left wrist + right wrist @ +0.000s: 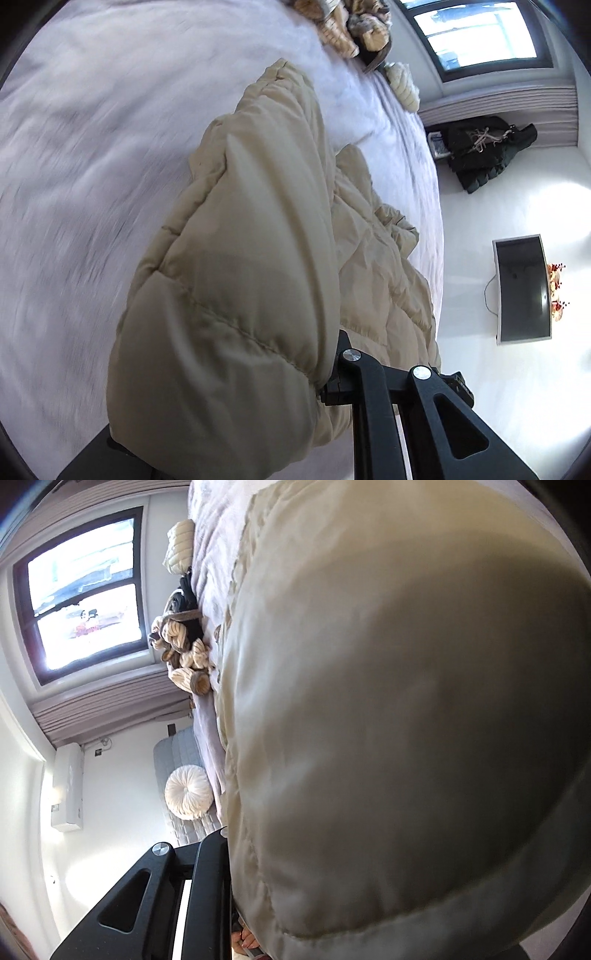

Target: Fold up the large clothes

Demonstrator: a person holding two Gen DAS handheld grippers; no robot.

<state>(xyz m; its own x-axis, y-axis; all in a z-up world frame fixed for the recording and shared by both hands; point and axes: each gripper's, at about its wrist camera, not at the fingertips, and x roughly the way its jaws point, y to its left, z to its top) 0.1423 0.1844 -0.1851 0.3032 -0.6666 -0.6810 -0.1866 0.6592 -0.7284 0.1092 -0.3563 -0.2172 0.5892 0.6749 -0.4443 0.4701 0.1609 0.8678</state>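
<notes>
Beige puffer jacket (236,280) lifted off bed (74,166), draped across view centre toward 12 o'clock. Left gripper (332,380) fingers clamped on jacket edge; right gripper (231,904) likewise, at 6 o'clock – two-corner hold, likely for carrying fold over.

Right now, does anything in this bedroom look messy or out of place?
Yes. A dark coat lies crumpled on the floor below the window, not put away. The beige puffer jacket on the bed is just rumpled, mid-fold.

The beige puffer jacket (406,720) hides both grippers' jaws; the bed (74,184) is motion-blurred
</notes>
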